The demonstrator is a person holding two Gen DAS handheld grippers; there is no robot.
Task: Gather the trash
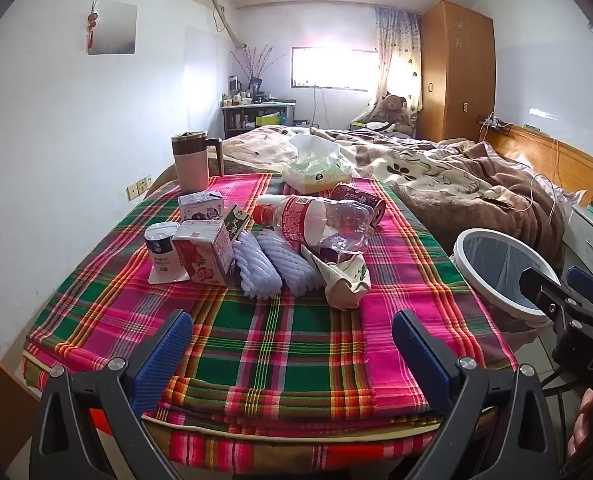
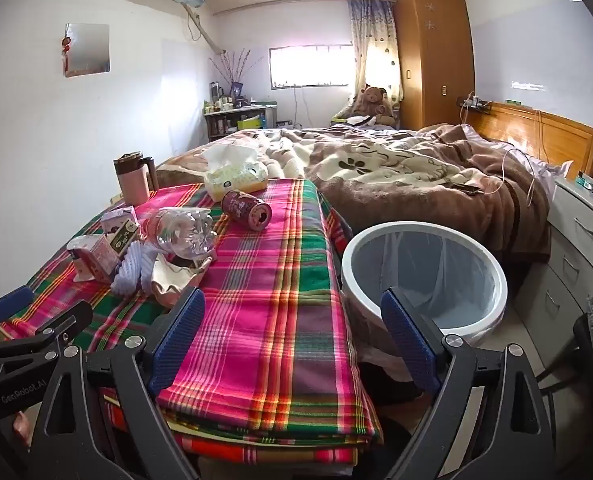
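Trash lies on the plaid-covered table (image 1: 280, 344): a clear plastic bottle (image 1: 316, 220) with a red label, a dark red can (image 1: 358, 200) on its side, two milk cartons (image 1: 204, 256), a yogurt cup (image 1: 161, 250), white foam fruit nets (image 1: 272, 266) and a crumpled paper cup (image 1: 342, 280). The bottle (image 2: 184, 232) and can (image 2: 246, 208) also show in the right wrist view. A white-rimmed trash bin (image 2: 424, 280) with a clear liner stands right of the table. My left gripper (image 1: 292, 354) is open and empty near the table's front edge. My right gripper (image 2: 292, 332) is open and empty, between table and bin.
A pink mug with a brown lid (image 1: 192, 164) and a tissue pack (image 1: 316, 168) stand at the table's far end. A bed with a brown blanket (image 2: 416, 176) lies behind. A grey drawer unit (image 2: 576, 240) is on the right, a wooden wardrobe (image 2: 432, 52) behind.
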